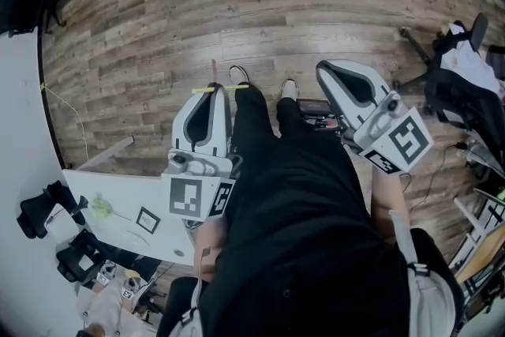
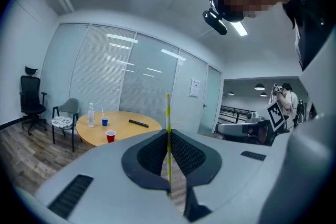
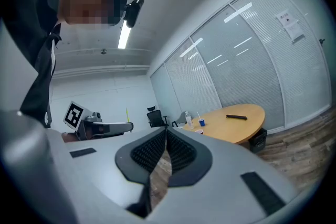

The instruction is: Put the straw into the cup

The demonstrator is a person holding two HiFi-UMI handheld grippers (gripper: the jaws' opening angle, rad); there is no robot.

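The main risk is the straw swivelling or sliding in its thin pinch on the way to the table; the left tongs are closed on it at one narrow spot only, so a knock on a rim could turn it. A light red cup could also tip if the straw's end pushes its edge; the right tongs are pressed together on nothing and could steady it. The blue cup beside it already has a straw (so red is probably the target). Both cups sit at centre left, well apart from the tongs. The straw's long axis runs straight up and down the left gripper view, crosswise to the jaws, its free end pointing to the top of the frame.
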